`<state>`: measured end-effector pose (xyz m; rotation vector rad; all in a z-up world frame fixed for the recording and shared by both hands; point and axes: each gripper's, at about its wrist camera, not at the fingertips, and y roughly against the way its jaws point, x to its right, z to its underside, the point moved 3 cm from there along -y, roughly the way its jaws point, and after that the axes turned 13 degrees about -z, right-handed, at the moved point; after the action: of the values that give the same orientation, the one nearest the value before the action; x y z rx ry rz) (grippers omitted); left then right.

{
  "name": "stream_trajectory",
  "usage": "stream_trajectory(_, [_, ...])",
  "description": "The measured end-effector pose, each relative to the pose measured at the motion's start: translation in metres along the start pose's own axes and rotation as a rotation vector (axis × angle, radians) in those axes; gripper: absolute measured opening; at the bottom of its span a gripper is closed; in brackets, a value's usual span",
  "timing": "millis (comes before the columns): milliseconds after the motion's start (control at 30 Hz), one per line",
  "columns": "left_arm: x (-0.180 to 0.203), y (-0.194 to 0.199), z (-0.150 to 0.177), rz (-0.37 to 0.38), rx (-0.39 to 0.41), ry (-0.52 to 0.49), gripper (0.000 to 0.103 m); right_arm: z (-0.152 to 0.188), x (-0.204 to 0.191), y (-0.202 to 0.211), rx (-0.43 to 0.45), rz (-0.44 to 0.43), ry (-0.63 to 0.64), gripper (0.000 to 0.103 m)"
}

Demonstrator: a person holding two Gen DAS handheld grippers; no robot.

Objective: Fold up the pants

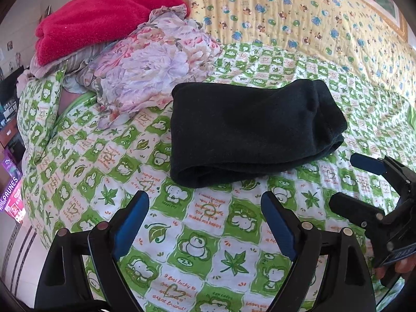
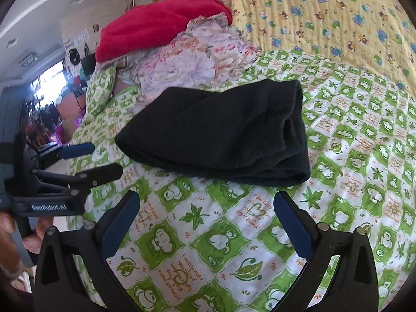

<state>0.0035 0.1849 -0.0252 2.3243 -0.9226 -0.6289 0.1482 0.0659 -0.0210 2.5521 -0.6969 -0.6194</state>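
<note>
Left wrist view is looking down along the left claw (image 1: 205,202), whose two blue-padded fingers (image 1: 130,223) are standing wide apart with nothing between them, hovering tilted downward over the green-and-white bedspread (image 1: 208,247). At the right edge of that view the right claw (image 1: 351,182) is showing side-on, its two fingers also spread, with the fingertips of a hand (image 1: 397,267) gripping its handle just below.

Right wrist view is showing the same arrangement from the other side: the right claw (image 2: 206,202) is pointing down at the bedspread (image 2: 234,247) with its jaws wide and empty, and the left claw (image 2: 104,158) is sitting at the left edge, open, carried by a hand (image 2: 10,236) wrapped around its grip.

Just beyond both sets of fingertips, one pair of black pants (image 1: 249,132) is lying folded into a thick rectangular bundle on the bed, apart from either claw; in the right wrist view the pants (image 2: 221,135) are showing their layered fold edge on the right.

Farther back, one crumpled floral cloth (image 1: 145,67) is lying beside the pants, near their far left corner. One red blanket (image 1: 104,18) is sitting on top of that pile. Behind everything, one yellow quilt (image 1: 299,18) printed with small animals is covering the far side of the bed.
</note>
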Motion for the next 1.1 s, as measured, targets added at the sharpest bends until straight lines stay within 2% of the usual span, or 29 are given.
stream_trajectory(1100, [0.000,-0.018,0.011,-0.018,-0.026,-0.018,0.090,0.000,-0.003,-0.010,-0.016,-0.013,-0.007,0.102])
